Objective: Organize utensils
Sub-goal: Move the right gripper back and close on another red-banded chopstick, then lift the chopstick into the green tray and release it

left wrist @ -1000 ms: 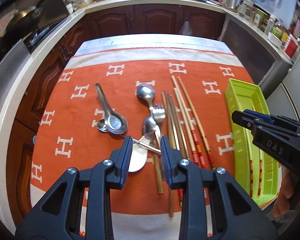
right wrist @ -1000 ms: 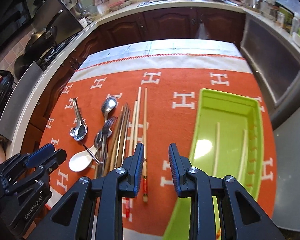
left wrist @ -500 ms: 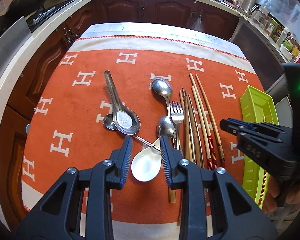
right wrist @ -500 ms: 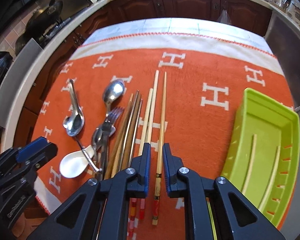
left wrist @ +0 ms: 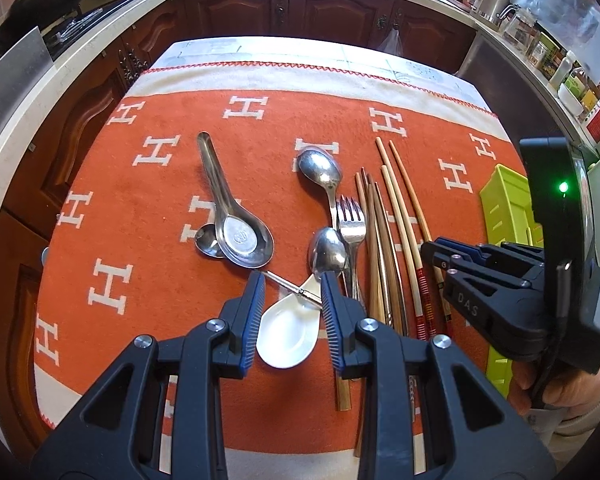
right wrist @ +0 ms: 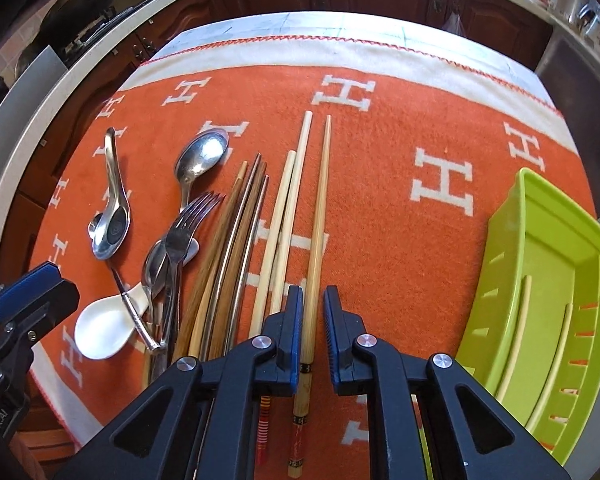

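- Room: kitchen, dark wood cabinets (left wrist: 332, 4) along the far side, a stove with a pan far left, jars and a kettle on the counter far right.
- Surface (right wrist: 380, 208): covered by an orange cloth with white H marks and a pale border; everything lies on it.
- Green tray (right wrist: 548, 280): at the right edge, slotted dividers inside, no utensils visible in it; likely the sorting destination.
- Utensils grouped mid-left: dark chopsticks (right wrist: 228, 248) and pale chopsticks (right wrist: 284, 216) lie side by side, far to near; fork (right wrist: 184, 232), metal spoons and a white spoon (left wrist: 288, 332) overlap in a heap further left.
- Right gripper (right wrist: 313, 312): narrowly parted, straddling the rightmost pale chopstick (right wrist: 320, 216); a slim gap shows on the right side, so no firm grip yet. Probably chosen first as the outermost, freest piece.
- Left gripper (left wrist: 292, 292): partly open, holding nothing, hovering over the white spoon and a thin metal handle crossing it.
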### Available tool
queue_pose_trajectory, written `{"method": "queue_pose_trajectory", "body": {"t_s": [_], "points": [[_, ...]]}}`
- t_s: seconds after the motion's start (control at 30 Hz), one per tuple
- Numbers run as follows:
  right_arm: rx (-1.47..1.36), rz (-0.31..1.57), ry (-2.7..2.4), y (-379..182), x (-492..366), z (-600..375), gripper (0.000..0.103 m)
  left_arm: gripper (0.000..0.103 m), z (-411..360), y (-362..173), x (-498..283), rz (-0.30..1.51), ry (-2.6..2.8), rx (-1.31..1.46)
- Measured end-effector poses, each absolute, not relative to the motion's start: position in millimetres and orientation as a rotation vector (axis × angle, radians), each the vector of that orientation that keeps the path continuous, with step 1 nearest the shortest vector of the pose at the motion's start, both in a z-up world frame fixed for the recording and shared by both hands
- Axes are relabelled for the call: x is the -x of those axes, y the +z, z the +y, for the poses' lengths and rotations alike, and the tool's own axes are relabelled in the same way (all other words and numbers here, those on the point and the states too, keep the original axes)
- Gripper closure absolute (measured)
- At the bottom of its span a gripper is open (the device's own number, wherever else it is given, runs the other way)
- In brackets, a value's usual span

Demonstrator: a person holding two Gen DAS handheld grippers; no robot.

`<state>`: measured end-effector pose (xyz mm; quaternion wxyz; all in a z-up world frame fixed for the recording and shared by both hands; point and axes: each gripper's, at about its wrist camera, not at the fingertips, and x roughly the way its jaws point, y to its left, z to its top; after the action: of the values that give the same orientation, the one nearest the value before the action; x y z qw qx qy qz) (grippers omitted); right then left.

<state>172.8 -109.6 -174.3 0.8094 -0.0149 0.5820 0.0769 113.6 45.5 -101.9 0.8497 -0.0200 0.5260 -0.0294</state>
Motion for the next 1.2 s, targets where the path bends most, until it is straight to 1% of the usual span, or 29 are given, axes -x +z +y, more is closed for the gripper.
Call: {"method": "queue_pose_trajectory", "body": {"t_s": [0.13,0.23,0.43,0.53,0.7,0.77,0.83,0.93,1.03,1.2], "points": [[0.067,1.186,0.161,-176,-166,-105,0.091,0.077,43,-103,-113,1.111,-0.067,0.038],[0.050,1.192,0.167,-176,-165,-107,0.091,0.077,40,-104,-112,1.114,-0.070,0.033],[0.088,1.187,0.141,-174,-155,-107,0.097,0.077,35,-102,-109,1.104,-0.076,0.016],[-0.040,1.209,0.138,-170,-154,-123,0.097,0.078,31,-102,-110,1.099,-0.105,0.033],[-0.266,1.185,0.156,-150,-142,-160,0.097,0.078,18,-105,-117,1.117,-0.208,0.115],[-0.326,1.164,0.170,-138,-133,-173,0.097,0.082,9,-108,-122,1.132,-0.256,0.155],[-0.369,1.138,0.181,-126,-121,-185,0.097,0.086,-2,-111,-127,1.143,-0.310,0.198],[-0.427,1.108,0.182,-113,-104,-205,0.097,0.087,-15,-121,-136,1.179,-0.350,0.246],[-0.478,1.095,0.170,-108,-88,-227,0.097,0.087,-28,-137,-149,1.247,-0.350,0.300],[-0.542,1.079,0.141,-107,-65,-254,0.097,0.088,-44,-154,-159,1.299,-0.292,0.289]]}}
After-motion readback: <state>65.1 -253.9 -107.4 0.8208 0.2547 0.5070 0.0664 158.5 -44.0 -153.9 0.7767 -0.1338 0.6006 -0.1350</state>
